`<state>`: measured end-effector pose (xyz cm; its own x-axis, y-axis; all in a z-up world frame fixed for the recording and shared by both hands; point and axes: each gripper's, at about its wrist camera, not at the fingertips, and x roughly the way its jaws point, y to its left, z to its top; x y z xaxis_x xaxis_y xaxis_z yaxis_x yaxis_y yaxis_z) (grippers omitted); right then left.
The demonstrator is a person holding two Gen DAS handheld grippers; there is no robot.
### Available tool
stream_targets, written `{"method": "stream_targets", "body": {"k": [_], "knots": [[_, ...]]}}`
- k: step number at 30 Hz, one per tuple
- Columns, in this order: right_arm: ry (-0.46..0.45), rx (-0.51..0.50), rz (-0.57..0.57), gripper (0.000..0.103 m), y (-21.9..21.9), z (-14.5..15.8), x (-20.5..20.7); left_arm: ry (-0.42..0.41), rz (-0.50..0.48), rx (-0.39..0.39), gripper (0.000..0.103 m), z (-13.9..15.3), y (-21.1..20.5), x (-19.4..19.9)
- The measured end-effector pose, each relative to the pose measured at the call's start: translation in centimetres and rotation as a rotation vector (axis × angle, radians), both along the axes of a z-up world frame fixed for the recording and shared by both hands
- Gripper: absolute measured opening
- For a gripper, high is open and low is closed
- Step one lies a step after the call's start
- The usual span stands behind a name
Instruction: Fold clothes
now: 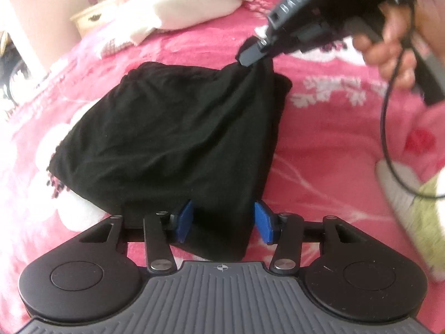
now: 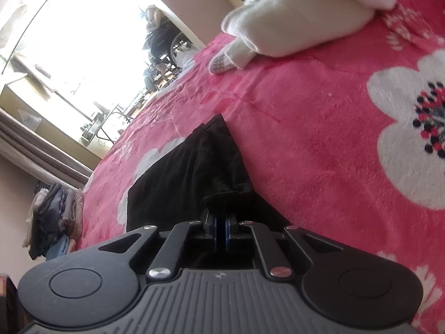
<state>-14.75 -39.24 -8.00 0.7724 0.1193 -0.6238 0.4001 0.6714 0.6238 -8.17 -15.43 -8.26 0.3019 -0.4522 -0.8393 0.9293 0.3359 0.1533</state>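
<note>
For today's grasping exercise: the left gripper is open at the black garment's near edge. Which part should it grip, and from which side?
Probably the near corner of the black garment, lying between the left gripper's open blue fingers. Come in low from the near side, along the pink blanket. The right gripper already lifts the far corner, so the cloth slopes toward this edge.

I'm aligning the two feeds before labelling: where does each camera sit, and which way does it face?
Left wrist: on the left gripper, open, facing across the bed at the black garment; the right gripper and hand show.
Right wrist: on the right gripper, shut on the garment, facing toward the window.
Shared: garment, pink blanket, white pillow.
</note>
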Motion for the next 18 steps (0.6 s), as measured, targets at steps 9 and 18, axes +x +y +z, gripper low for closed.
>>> {"method": "stream_targets", "body": {"k": [9, 18], "knots": [[0.028, 0.075, 0.012, 0.006, -1.2, -0.5, 0.5, -0.073, -0.027, 0.049, 0.036, -0.6, 0.8, -1.6], [0.133, 0.189, -0.022, 0.010, -2.6, -4.0, -0.5, -0.063, 0.006, 0.039, 0.018, -0.8, 1.7, -1.9]]}}
